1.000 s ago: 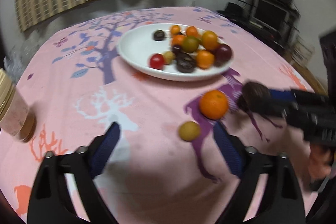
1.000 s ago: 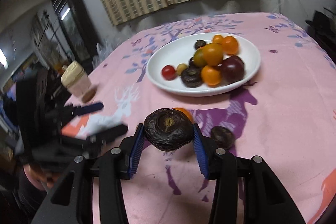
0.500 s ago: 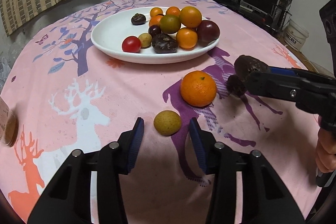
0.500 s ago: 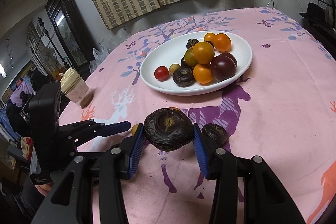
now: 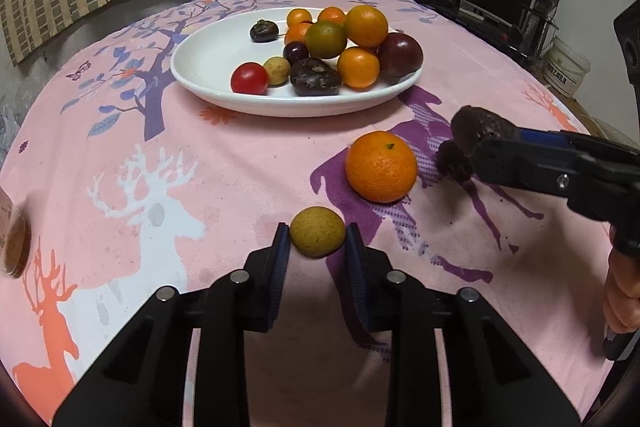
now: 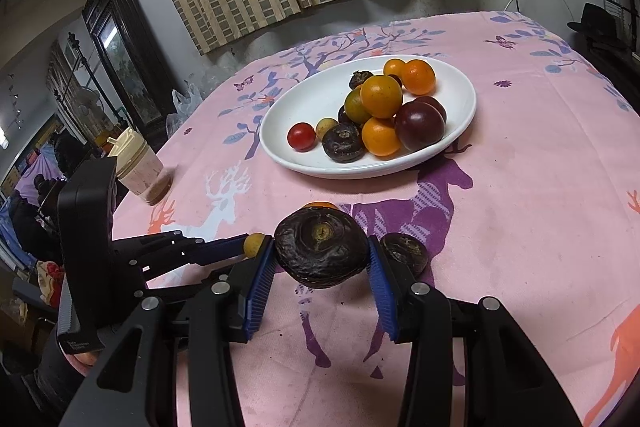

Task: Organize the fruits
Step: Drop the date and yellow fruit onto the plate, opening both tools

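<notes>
Right tool [image 6: 321, 254] is clamped on a dark fruit [image 6: 320, 247]. Left tool [image 5: 317, 245] brackets a yellow fruit [image 5: 317, 231], contact unclear. At its 1 o'clock the orange [image 5: 381, 166] could get nudged and roll

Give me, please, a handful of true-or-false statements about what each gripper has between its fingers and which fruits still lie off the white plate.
1. The right gripper is clamped on a large, wrinkled dark brown fruit. True.
2. The left gripper has a red cherry tomato between its fingers. False: a small yellow-green round fruit sits between them, while the red cherry tomato lies on the white oval plate.
3. A large orange mandarin rests on the pink printed tablecloth, off the plate. True.
4. The plate holds no fruit. False: it carries several orange, dark and red fruits.
5. A smaller dark fruit lies on the cloth beside the right gripper. True.
</notes>
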